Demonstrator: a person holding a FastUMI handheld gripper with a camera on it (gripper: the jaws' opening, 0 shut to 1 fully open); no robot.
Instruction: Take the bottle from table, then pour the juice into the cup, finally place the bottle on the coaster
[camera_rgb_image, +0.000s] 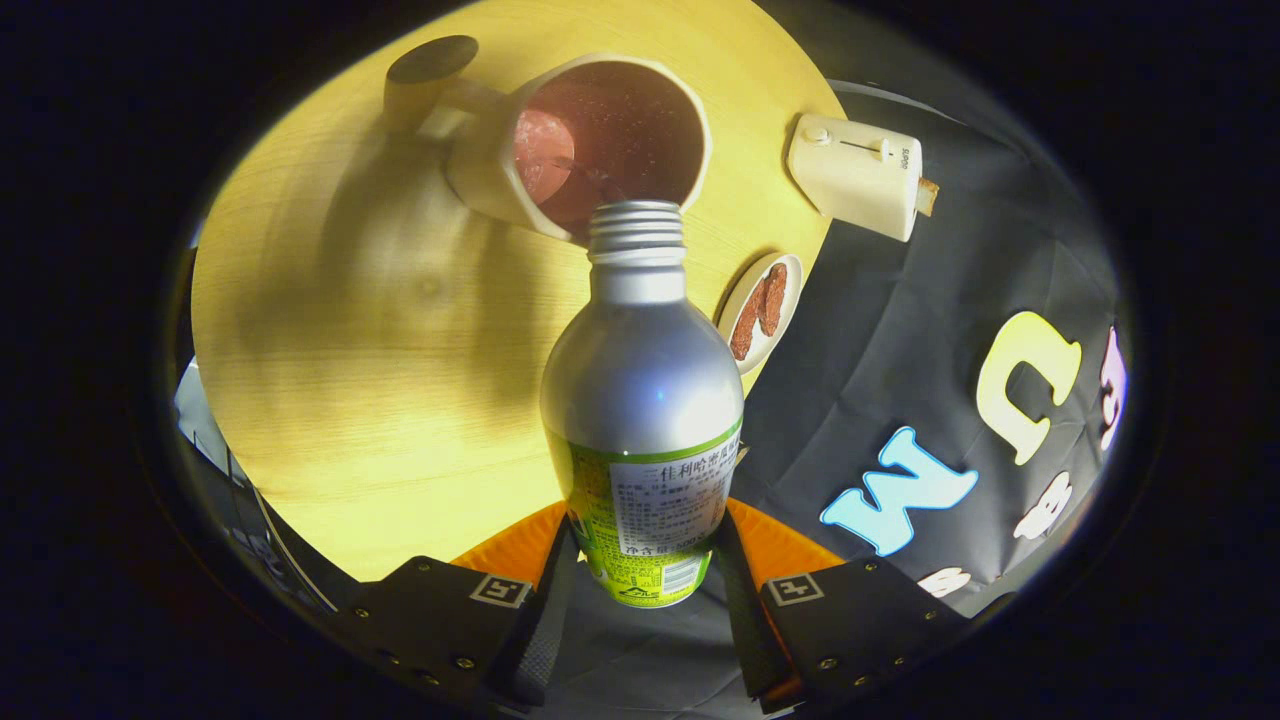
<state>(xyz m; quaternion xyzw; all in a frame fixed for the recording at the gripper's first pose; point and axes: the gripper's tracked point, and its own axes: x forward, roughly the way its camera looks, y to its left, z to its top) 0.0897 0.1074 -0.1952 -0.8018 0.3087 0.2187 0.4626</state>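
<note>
My gripper (645, 560) is shut on the lower body of a silver bottle (640, 370) with a green label, both fingers pressing its sides. The bottle is tipped forward, its open threaded mouth (636, 215) at the near rim of a cream cup (590, 140). A thin stream of dark red juice runs from the mouth into the cup, which holds red liquid with a pale round shape in it. A dark round coaster (432, 58) lies on the wooden table (380, 350) beyond the cup, behind its handle.
A small white plate (760, 310) with brown pieces sits at the table's edge, right of the bottle neck. A cream toaster-like box (860, 175) stands beyond it. Black cloth hangs to the right of the table.
</note>
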